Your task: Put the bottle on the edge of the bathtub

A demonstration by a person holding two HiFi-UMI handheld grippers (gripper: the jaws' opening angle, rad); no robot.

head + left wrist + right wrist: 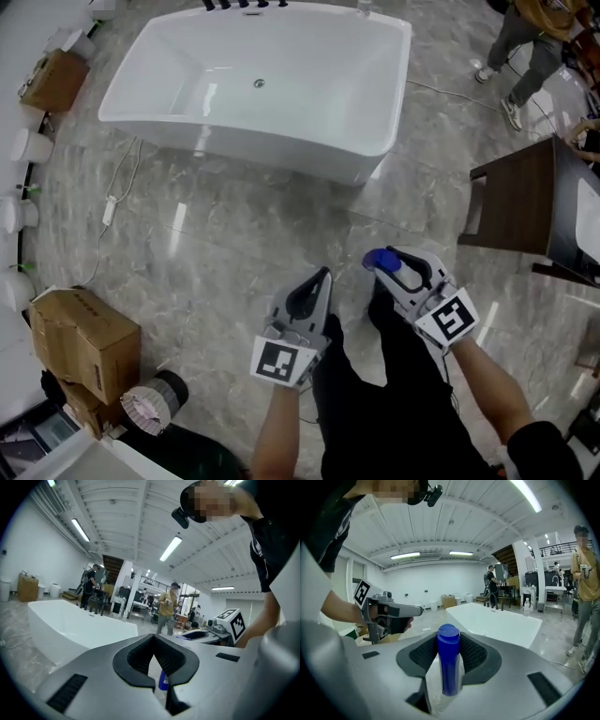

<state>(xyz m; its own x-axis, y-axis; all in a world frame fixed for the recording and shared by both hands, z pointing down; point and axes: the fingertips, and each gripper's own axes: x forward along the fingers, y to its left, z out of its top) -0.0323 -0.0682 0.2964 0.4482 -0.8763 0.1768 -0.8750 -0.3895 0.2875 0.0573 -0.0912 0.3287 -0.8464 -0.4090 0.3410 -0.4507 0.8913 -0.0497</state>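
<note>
A blue bottle (381,260) with a blue cap stands upright between the jaws of my right gripper (392,266), which is shut on it; the right gripper view shows the bottle (448,663) pressed between the black pads. My left gripper (322,277) hovers beside it on the left, shut and empty, its tips (152,637) meeting. The white bathtub (398,56) stands on the marble floor well ahead of both grippers, with black taps on its far rim. It also shows in the left gripper view (70,620) and the right gripper view (497,620).
A dark wooden table (525,197) stands at the right. Cardboard boxes (84,337) and a roll (150,401) sit at the near left, another box (56,80) at the far left. A white cable (112,206) lies left of the tub. A person (525,47) stands at the far right.
</note>
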